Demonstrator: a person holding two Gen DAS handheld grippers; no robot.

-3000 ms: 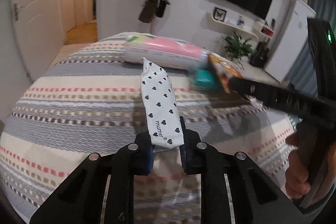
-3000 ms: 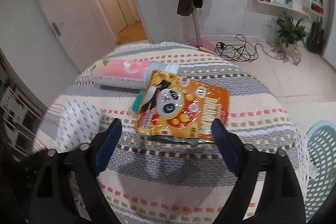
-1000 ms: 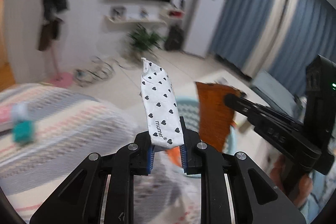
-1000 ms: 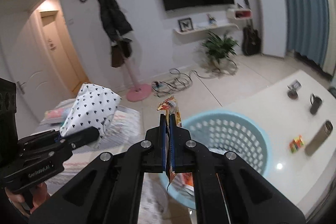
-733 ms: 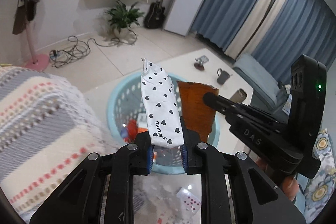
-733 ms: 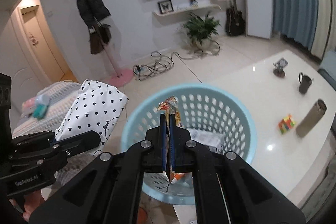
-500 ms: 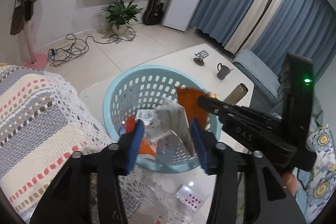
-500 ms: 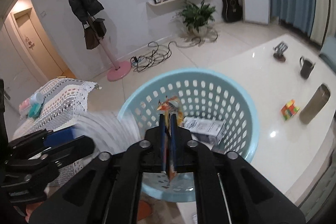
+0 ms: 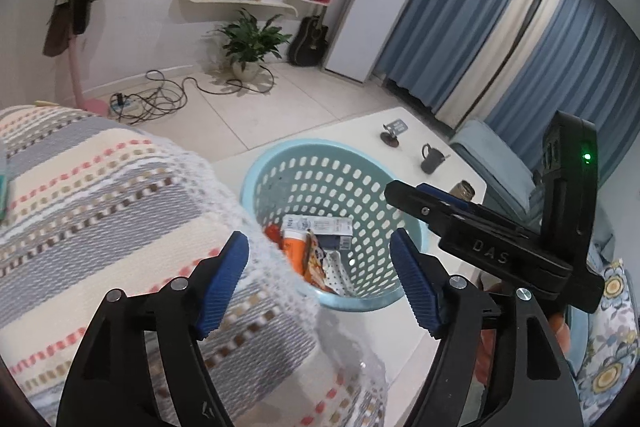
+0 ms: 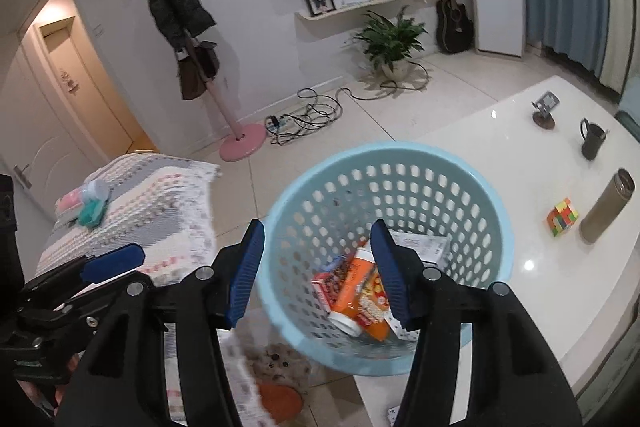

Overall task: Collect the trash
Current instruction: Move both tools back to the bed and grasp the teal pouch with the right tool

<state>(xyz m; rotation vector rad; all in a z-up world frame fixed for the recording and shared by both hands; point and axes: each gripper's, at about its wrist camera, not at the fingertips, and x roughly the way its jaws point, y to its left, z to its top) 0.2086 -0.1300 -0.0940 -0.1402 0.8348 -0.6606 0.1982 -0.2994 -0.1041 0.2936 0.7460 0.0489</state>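
Note:
A light blue perforated basket (image 9: 276, 163) stands on the floor between a striped-cloth table and a white table; it also shows in the right wrist view (image 10: 384, 155). Inside lie the orange snack bag (image 10: 366, 297), the white heart-print packet (image 9: 334, 273) and other wrappers. My left gripper (image 9: 318, 277) is open and empty above the basket's near rim. My right gripper (image 10: 316, 267) is open and empty over the basket; it also shows in the left wrist view (image 9: 420, 195). A pink packet with a teal item (image 10: 82, 205) lies on the striped table.
The striped cloth table (image 9: 100, 195) is at the left. A white table (image 10: 540, 187) at the right holds a mug (image 10: 592, 141), a flask (image 10: 606, 211) and a puzzle cube (image 10: 562, 217). A coat stand (image 10: 224, 99), cables and a plant stand on the floor behind.
Both grippers moved from the striped table to above the basket. The left opened and dropped the heart-print packet in; the right opened and dropped the orange snack bag in.

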